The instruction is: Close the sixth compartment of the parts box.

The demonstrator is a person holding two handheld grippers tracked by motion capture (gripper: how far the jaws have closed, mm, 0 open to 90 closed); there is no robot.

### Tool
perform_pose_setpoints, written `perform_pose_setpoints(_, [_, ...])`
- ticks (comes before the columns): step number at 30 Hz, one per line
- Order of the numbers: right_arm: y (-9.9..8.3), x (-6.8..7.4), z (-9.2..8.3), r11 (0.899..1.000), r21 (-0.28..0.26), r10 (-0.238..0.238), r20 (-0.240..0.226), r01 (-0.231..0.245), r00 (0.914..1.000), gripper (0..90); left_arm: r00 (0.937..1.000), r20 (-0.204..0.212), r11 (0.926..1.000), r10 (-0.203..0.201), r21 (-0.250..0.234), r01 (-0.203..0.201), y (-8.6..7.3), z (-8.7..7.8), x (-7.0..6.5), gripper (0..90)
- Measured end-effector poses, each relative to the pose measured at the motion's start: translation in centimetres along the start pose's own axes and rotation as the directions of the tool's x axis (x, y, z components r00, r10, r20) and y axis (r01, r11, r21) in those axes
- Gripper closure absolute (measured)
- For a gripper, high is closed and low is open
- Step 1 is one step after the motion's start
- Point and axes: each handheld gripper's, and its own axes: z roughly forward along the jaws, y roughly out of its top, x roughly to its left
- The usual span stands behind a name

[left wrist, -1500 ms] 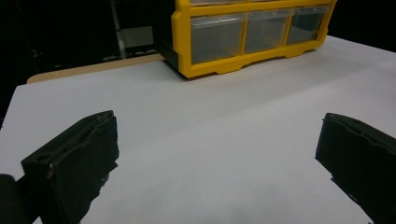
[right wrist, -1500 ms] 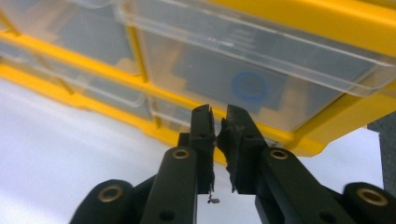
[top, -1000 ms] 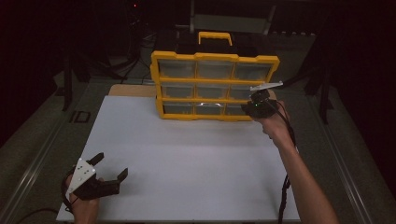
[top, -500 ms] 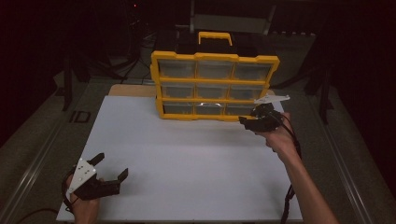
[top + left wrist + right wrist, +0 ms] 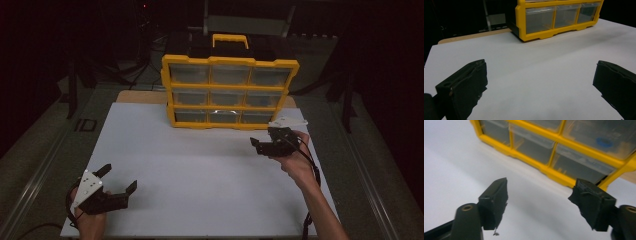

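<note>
Right forearm angles up from lower right; right gripper (image 5: pixel 256 145) jaws just widened, empty. Yellow drawer organizer (image 5: pixel 229 92) just above it.

The storage box (image 5: pixel 230 92) has a yellow frame of smooth, slightly glossy plastic, and its drawers (image 5: pixel 540 19) are of clear plastic. The worktop (image 5: pixel 200 170) is covered by a white, matt, smooth sheet, with a wooden edge (image 5: pixel 474 36) under it. The fingers (image 5: pixel 494 202) look like black, matt, rough plastic.
</note>
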Motion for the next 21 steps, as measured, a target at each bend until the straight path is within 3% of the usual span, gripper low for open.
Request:
perform_pose_setpoints(13, [-2.4,1.1,-0.5,1.000,-0.030,-0.004,0.003,0.004,1.0000,15.3,1.0000,-0.002,1.0000,0.001,-0.001,-0.001,0.0,-0.1,0.0,0.0])
perform_pose_setpoints(17, [-3.9,1.2,-1.1,0.997,-0.073,0.028,0.014,-0.027,0.9995,13.4,1.0000,-0.001,1.0000,0.001,0.000,-0.001,0.0,0.0,0.0,0.0])
perform_pose_setpoints(21, [-5.3,1.3,-1.3,0.996,-0.081,0.036,0.014,-0.034,0.9993,11.5,1.0000,-0.001,1.0000,0.000,0.001,0.000,0.0,0.0,0.0,0.0])
